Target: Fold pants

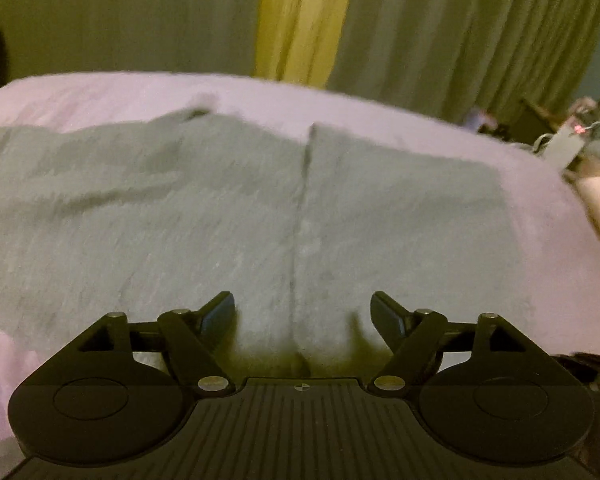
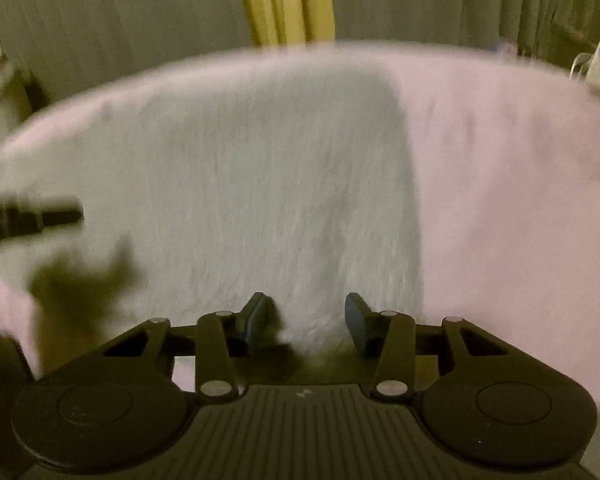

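Grey-green pants (image 1: 204, 216) lie spread flat on a pink bed cover (image 1: 100, 92), a straight fold edge (image 1: 304, 208) running up their middle. My left gripper (image 1: 302, 312) hovers over the near part of the cloth, its jaws wide apart with nothing between them. In the right wrist view the same pants (image 2: 260, 184) fill the centre, blurred. My right gripper (image 2: 306, 316) stands over their near right edge, jaws partly apart, no cloth pinched between the pads. The left gripper's fingers (image 2: 32, 216) reach in from the left edge of that view.
Pale curtains (image 1: 460, 32) with a yellow strip (image 1: 300, 20) hang behind the bed. Cluttered items (image 1: 572, 132) sit at the bed's far right. Bare pink cover (image 2: 508, 200) lies to the right of the pants.
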The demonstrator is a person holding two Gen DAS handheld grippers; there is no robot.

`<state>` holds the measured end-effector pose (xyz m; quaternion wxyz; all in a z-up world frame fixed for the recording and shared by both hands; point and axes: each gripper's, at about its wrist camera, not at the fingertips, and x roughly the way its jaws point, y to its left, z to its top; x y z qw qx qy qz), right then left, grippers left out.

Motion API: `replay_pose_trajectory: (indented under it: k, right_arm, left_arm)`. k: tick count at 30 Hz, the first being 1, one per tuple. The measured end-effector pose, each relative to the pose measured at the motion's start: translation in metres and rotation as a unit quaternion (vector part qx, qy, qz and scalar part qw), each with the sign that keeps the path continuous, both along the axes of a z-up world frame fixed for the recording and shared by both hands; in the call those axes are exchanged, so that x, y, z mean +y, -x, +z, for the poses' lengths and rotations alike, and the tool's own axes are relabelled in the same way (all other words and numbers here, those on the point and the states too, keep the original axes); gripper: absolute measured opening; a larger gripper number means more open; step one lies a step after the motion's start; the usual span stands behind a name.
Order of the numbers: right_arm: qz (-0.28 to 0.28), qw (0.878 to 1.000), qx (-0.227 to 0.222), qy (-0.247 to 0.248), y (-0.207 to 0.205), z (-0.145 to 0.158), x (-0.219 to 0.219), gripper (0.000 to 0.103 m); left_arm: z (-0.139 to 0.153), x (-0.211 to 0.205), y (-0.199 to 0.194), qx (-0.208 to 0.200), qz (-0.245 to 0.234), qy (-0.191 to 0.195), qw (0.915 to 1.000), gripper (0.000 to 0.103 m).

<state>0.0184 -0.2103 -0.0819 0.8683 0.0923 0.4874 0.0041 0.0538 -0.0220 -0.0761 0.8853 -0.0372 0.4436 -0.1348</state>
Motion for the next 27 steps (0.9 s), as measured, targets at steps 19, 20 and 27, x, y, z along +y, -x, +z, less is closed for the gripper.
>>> replay_pose_trajectory:
  k: [19, 20, 27]
  right_arm:
    - [0.078, 0.992, 0.001, -0.098, -0.01, 0.019, 0.028, 0.07]
    - [0.076, 0.993, -0.005, -0.087, -0.012, 0.02, 0.031, 0.07]
    - [0.063, 0.996, -0.002, -0.069, -0.023, 0.008, 0.033, 0.076]
  left_arm:
    - [-0.015, 0.07, -0.013, 0.049, 0.117, 0.041, 0.991, 0.087]
    - [-0.014, 0.076, -0.013, 0.048, 0.124, 0.045, 0.9901, 0.088]
    - [-0.009, 0.162, -0.02, 0.036, 0.221, 0.121, 0.9672, 0.094]
